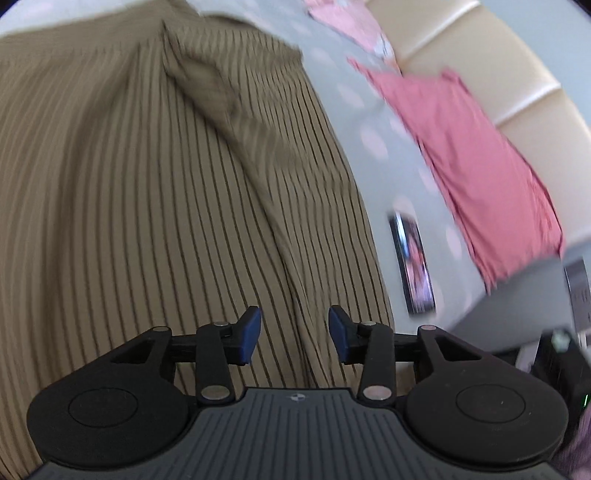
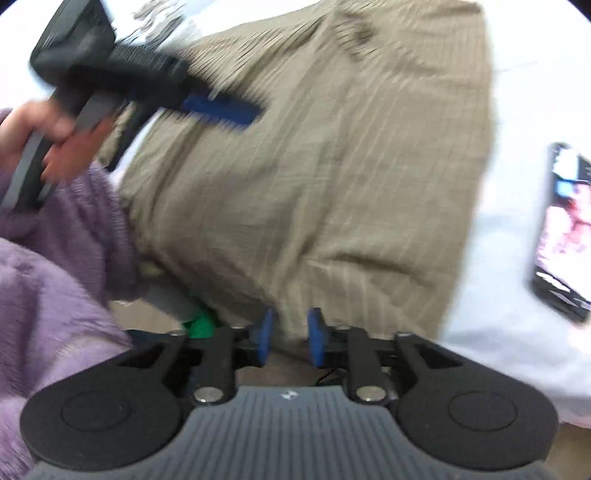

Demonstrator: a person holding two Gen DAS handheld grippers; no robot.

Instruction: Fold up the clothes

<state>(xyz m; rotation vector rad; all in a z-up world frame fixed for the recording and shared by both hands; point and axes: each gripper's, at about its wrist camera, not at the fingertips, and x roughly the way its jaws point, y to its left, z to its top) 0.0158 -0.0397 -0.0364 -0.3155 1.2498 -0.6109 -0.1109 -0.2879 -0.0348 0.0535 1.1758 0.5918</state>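
Folding the tan ribbed garment [image 1: 155, 206] well likely means pinching one layer at its near hem and carrying it over flat across the dotted bedsheet [image 1: 384, 155], toward the edge by the pink cloth [image 1: 476, 166]. Both the left gripper [image 1: 294, 334] and right gripper [image 2: 290, 338] hover just above that cloth, jaws parted and empty.

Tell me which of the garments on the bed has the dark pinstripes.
The tan garment, spread directly ahead of the open left gripper. It carries thin dark stripes; the red garment and the pale pink one farther back look plain.
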